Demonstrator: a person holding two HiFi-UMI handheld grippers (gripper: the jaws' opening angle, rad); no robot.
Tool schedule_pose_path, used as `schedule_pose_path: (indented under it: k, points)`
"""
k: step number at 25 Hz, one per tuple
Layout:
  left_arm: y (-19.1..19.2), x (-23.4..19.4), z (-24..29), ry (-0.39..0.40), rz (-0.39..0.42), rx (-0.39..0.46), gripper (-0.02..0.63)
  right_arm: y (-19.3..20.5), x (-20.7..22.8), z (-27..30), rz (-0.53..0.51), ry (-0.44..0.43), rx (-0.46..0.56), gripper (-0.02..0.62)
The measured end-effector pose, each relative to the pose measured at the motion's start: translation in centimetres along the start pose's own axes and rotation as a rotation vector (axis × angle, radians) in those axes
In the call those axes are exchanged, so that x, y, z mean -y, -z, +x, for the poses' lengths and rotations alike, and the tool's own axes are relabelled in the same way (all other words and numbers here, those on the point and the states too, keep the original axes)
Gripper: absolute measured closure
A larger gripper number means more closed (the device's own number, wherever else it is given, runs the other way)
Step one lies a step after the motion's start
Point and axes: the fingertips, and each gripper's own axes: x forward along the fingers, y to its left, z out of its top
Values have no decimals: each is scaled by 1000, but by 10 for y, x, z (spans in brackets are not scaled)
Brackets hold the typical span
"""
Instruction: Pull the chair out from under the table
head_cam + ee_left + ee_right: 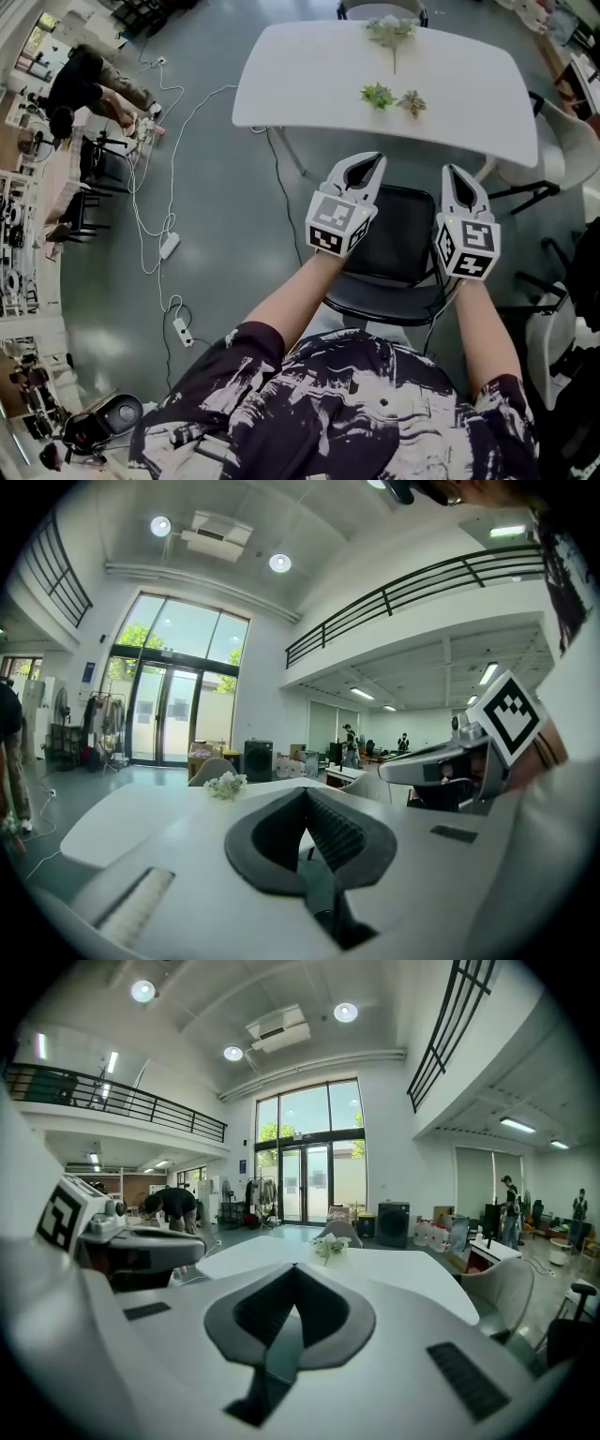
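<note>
Sitting at the lower centre of the head view, the black chair (394,248) stands just below the near edge of the white surface (309,84), its back toward the wearer. The left gripper (367,169) and right gripper (460,184) show over the seat's two sides, each with its fingers pressed together on nothing. Three green sprigs (379,95) lie on the surface. White cables (155,211) trail across the grey floor (225,216) at left, and a person (84,89) bends over in the upper left. Tall glass doors (305,1180) and a railed mezzanine (412,588) bound the room.
</note>
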Motion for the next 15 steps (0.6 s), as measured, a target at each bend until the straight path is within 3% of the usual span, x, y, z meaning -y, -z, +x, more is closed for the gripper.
schedule_pose_path:
  k: [15]
  points:
    - [0,-2,2,1,-6,1,601,-1,-1,3,-7,-2,-1,595]
